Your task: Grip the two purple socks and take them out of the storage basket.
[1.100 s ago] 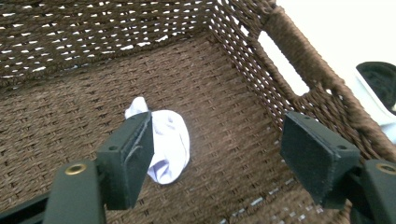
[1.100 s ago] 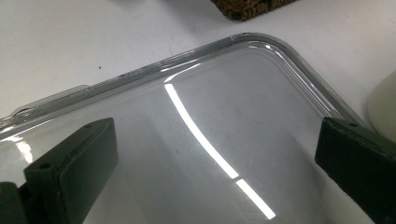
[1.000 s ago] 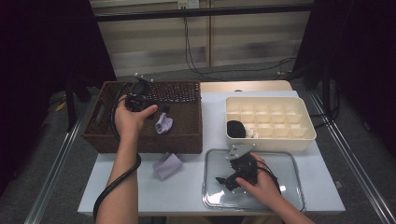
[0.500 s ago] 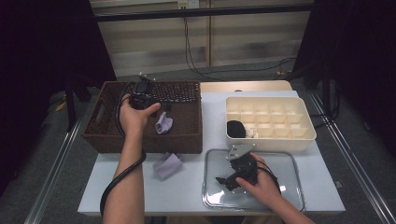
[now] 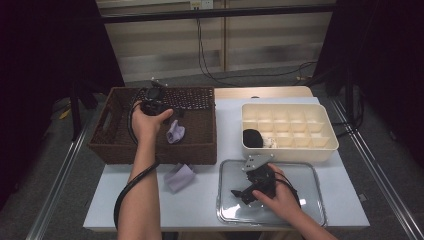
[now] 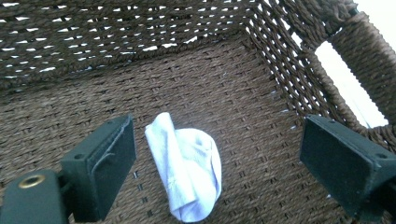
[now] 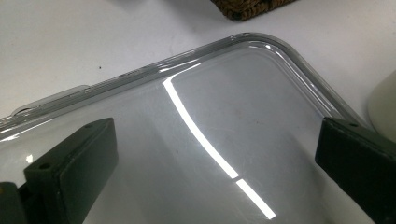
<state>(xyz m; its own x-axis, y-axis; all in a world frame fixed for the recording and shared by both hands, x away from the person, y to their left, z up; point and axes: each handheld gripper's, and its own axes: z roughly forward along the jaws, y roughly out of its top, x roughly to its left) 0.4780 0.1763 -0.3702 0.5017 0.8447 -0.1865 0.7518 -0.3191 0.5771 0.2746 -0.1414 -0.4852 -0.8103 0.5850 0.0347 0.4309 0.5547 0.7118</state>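
Sock [image 6: 187,172], pale and rolled, lying on basket [image 6: 224,84] floor just ahead of left gripper [image 6: 217,161], between its jaws, which have just been opening; long axis running roughly along the reach. Right gripper [image 7: 215,172], released, hovering far off over clear tray [image 7: 261,121].

Inside the brown wicker basket [image 6: 289,60], bare woven floor surrounds the white rolled sock [image 6: 187,172], though the tall walls seemingly block level approaches.
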